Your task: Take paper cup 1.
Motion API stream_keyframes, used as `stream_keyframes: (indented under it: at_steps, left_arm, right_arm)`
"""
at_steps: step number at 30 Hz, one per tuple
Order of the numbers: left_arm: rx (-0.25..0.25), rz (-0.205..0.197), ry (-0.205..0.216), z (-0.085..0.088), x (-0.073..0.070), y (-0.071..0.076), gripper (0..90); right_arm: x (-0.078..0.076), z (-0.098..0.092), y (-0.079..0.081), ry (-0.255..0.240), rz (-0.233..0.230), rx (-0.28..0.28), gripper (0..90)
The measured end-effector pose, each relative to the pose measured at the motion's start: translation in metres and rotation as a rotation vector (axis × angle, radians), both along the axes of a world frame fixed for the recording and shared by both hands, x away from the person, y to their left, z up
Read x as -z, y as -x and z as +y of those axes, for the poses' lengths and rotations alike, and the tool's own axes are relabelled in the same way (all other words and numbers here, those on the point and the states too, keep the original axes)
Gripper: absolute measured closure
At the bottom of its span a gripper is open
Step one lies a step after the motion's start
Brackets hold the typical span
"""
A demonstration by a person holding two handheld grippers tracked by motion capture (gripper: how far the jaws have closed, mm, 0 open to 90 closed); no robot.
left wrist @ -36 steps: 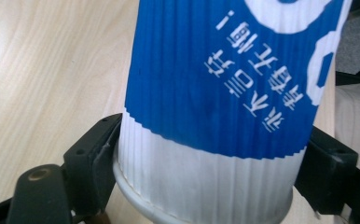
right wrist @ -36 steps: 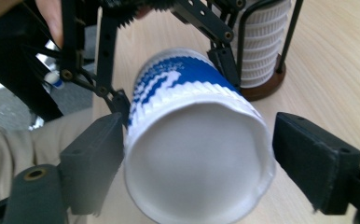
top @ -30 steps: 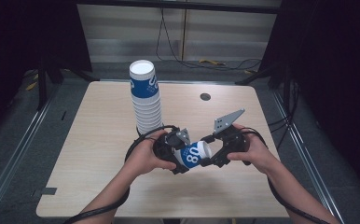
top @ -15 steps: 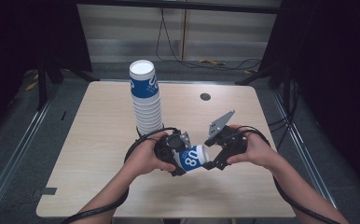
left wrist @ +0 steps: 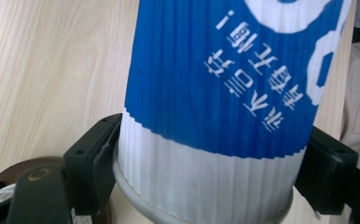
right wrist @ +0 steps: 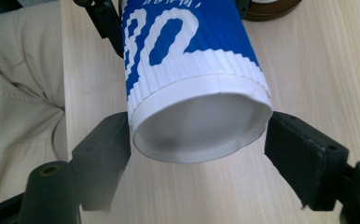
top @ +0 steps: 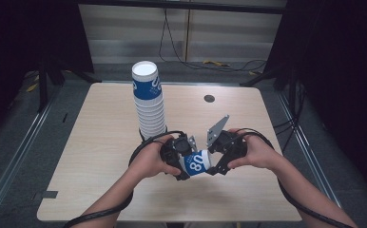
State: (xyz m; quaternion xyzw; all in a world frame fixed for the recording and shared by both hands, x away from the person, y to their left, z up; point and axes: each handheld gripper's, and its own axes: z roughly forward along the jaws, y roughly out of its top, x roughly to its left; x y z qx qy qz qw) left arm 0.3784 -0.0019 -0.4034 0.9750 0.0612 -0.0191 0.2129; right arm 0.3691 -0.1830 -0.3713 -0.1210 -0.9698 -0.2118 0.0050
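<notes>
A blue and white ribbed paper cup (top: 197,164) lies level above the table's front middle, between both hands. My left gripper (top: 185,166) is shut on one white end of the cup (left wrist: 225,93), a pad (left wrist: 99,158) pressing each side. My right gripper (top: 213,164) faces the cup's recessed base (right wrist: 199,126). Its jaws have just been closing with that base between them, and both pads (right wrist: 108,149) now touch the cup, whose end looks slightly squeezed. A tall stack of the same cups (top: 149,102) stands behind the left hand.
The light wooden table (top: 101,156) has a small dark round spot (top: 209,98) toward the back right. Cables trail from both grippers over the front edge. Dark floor and metal rails surround the table. A beige sleeve (right wrist: 19,93) shows at the left of the right gripper view.
The right hand and its gripper have edged slightly left toward the cup. The left hand and the stack have stayed where they were.
</notes>
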Motion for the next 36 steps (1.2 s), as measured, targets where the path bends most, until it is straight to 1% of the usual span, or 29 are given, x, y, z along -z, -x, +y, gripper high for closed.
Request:
stream_keyframes:
  at_steps: [3,5,7,9,11,12,16,18,20,22,23,25,27,29,30,33,34,35,36]
  left_arm:
    - [0.004,-0.005,-0.002,-0.0008,0.0007,0.0002,19.2]
    - [0.006,-0.003,-0.004,-0.0012,0.0011,0.0003,19.2]
    - [0.007,0.000,-0.009,-0.0017,0.0015,0.0008,19.2]
    - [0.010,-0.003,-0.009,-0.0023,0.0020,0.0010,19.2]
    - [0.010,0.002,-0.015,-0.0026,0.0020,0.0012,19.2]
    - [0.009,-0.002,-0.012,-0.0026,0.0022,0.0012,19.2]
    - [0.009,-0.001,-0.012,-0.0031,0.0022,0.0010,19.2]
    - [0.014,0.005,-0.014,-0.0038,0.0022,0.0012,19.2]
    - [0.016,0.001,-0.016,-0.0046,0.0020,0.0015,19.2]
    - [0.016,0.003,-0.011,-0.0054,0.0023,0.0018,19.2]
    - [0.021,0.003,-0.017,-0.0059,0.0021,0.0019,19.2]
    - [0.030,-0.004,-0.027,-0.0066,0.0021,0.0018,19.2]
    - [0.027,-0.006,-0.029,-0.0069,0.0029,0.0023,19.2]
    - [0.027,0.006,-0.025,-0.0065,0.0032,0.0027,19.2]
    - [0.028,0.001,-0.022,-0.0062,0.0032,0.0026,19.2]
    - [0.042,-0.008,-0.011,-0.0049,0.0031,0.0019,19.1]
    - [0.045,-0.028,0.003,-0.0045,0.0038,0.0011,18.7]
    - [0.047,-0.028,0.009,-0.0035,0.0037,0.0010,18.1]
    - [0.047,-0.030,0.029,-0.0026,0.0046,0.0007,17.2]
  right_arm:
    - [0.0007,0.0017,-0.0006,0.001,0.001,-0.019,23.4]
    - [0.0016,0.0024,-0.0001,0.006,0.011,-0.021,25.1]
    - [0.0023,0.0033,0.0006,0.016,0.006,-0.034,27.4]
    - [0.0028,0.0042,0.0017,0.028,0.007,-0.037,27.7]
    - [0.0030,0.0047,0.0017,0.031,0.008,-0.040,27.8]
    - [0.0030,0.0048,0.0015,0.033,0.002,-0.043,27.8]
    - [0.0017,0.0048,0.0017,0.022,0.001,-0.041,27.7]
    - [0.0013,0.0049,0.0011,0.013,-0.013,-0.053,27.5]
    - [0.0008,0.0053,0.0015,0.007,-0.009,-0.049,26.9]
    - [0.0008,0.0060,0.0020,0.008,-0.005,-0.050,27.0]
    - [0.0013,0.0066,0.0021,0.008,-0.010,-0.054,27.1]
    - [0.0021,0.0074,0.0027,0.012,-0.004,-0.058,27.8]
    - [0.0034,0.0078,0.0028,0.015,-0.002,-0.061,28.1]
    - [0.0049,0.0070,0.0027,0.013,-0.005,-0.064,28.6]
    - [0.0058,0.0064,0.0028,0.011,0.002,-0.063,28.7]
    - [0.0075,0.0036,0.0032,-0.002,-0.003,-0.062,29.1]
    - [0.0078,0.0027,0.0035,-0.010,-0.010,-0.064,29.2]
    - [0.0082,0.0020,0.0036,-0.017,-0.021,-0.059,29.3]
    - [0.0084,0.0014,0.0036,-0.016,-0.029,-0.057,29.2]
